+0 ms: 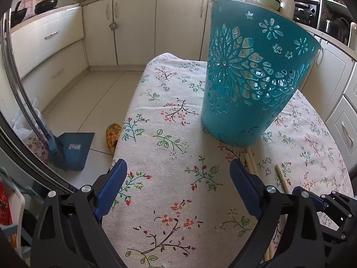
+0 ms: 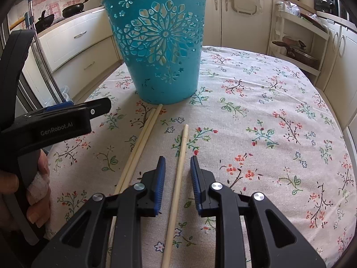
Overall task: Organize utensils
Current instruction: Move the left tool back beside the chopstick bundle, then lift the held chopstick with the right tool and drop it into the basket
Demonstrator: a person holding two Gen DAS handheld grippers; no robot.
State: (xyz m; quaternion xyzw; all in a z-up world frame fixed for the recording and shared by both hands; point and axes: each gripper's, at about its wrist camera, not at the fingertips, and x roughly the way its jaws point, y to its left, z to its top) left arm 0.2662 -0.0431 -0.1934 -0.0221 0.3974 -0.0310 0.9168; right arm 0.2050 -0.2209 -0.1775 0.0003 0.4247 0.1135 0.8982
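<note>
A teal cut-out basket stands upright on the floral tablecloth. In front of it lie a pair of pale wooden chopsticks side by side and a single chopstick. My right gripper straddles the single chopstick; its jaws stand a little apart with gaps on both sides of the stick. My left gripper hangs wide open over bare cloth, left of the pair, with nothing between its fingers. In the right wrist view it shows at the left, held by a hand.
The table's left edge drops to a tiled floor with a blue dustpan and an orange patterned object. Cream cabinets ring the room. A white shelf rack stands beyond the table's far right corner.
</note>
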